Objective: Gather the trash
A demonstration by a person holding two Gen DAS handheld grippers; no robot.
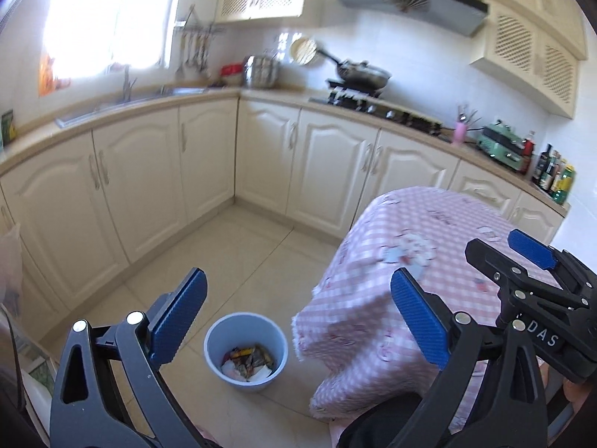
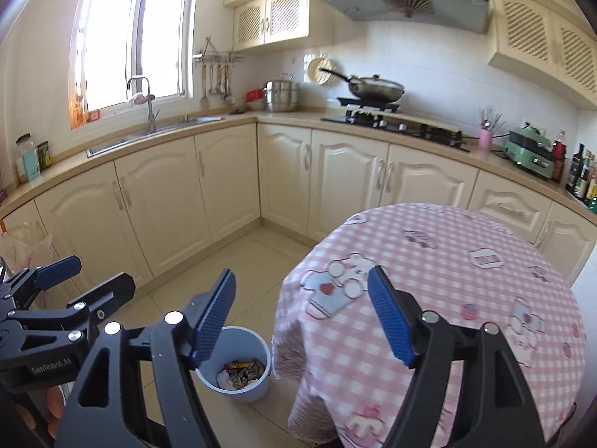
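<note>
Just bin (image 1: 246,351) w/ wrappers (image 1: 248,362) inside

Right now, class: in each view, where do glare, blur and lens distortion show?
Left wrist view: the bright window glares out, the pink checked tablecloth is motion-smeared. Right wrist view: sharper; the beige countertop edge bows from the fisheye.

You can read two bits of writing. The right claw (image 1: 520,261) has white letters "DAS" on its black body. The left claw (image 2: 71,276) has "GenRobot.AI" on its black body. Other labels are too blurry to read.
</note>
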